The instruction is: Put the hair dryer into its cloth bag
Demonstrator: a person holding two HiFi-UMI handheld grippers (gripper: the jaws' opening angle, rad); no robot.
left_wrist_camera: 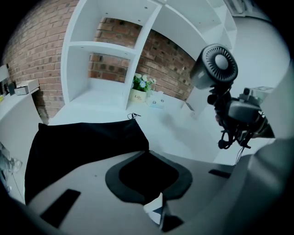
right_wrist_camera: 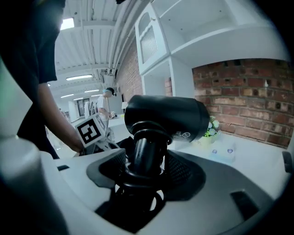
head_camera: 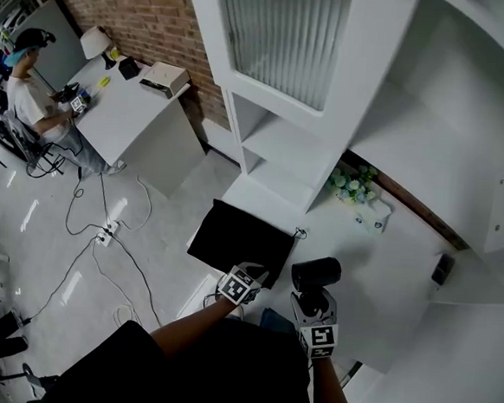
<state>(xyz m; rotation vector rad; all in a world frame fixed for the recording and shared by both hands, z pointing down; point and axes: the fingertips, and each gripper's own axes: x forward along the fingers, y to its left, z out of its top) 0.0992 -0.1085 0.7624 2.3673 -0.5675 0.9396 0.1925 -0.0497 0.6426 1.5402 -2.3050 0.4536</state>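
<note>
Clamps the black plastic hair dryer (head_camera: 316, 273) by its handle in the right gripper (head_camera: 312, 304), just beside the flat black cloth bag (head_camera: 240, 237) on the white table (head_camera: 385, 276). Pinches the bag's near edge with the left gripper (head_camera: 257, 277), jaws together. Looks early: bag mouth unopened, dryer wholly outside.

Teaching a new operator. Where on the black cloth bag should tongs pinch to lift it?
Pinch the hem at its near corner, coming from the person's side, where the left tongs are shut now. The cloth bag lies mostly flat, so only an edge offers a bite; the drawstring suggests that edge, facing the hair dryer, is the mouth.
</note>
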